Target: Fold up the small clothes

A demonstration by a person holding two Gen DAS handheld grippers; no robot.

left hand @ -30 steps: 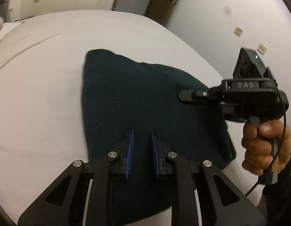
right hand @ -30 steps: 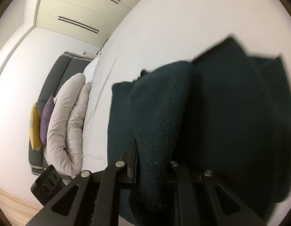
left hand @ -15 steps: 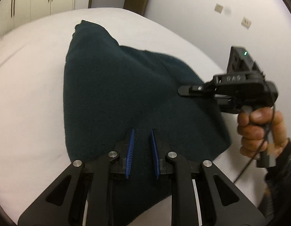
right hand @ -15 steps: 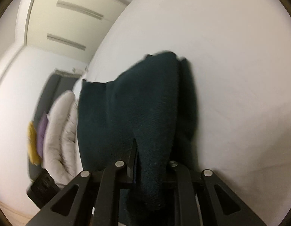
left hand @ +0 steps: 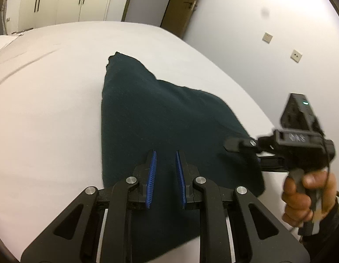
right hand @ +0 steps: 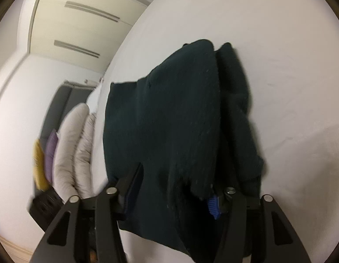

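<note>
A dark green knitted garment (left hand: 165, 118) lies on the white bed, folded over itself. My left gripper (left hand: 165, 153) hovers over its near edge with the blue pads a small gap apart and nothing between them. My right gripper (left hand: 229, 148) shows in the left wrist view at the garment's right edge, held by a hand. In the right wrist view the right gripper (right hand: 176, 173) has its jaws spread wide, and the garment (right hand: 169, 120) drapes loosely between and over the fingers.
The white bed (left hand: 49, 114) stretches left and far. White wardrobes (left hand: 59, 0) and a wooden door (left hand: 180, 4) stand beyond it. Pillows (right hand: 68, 144) and a grey headboard (right hand: 57, 103) lie at the left in the right wrist view.
My right gripper's jaws have opened wide and let go of the garment fold they pinched. The right gripper has drawn back toward the garment's right edge. The garment has settled flatter.
</note>
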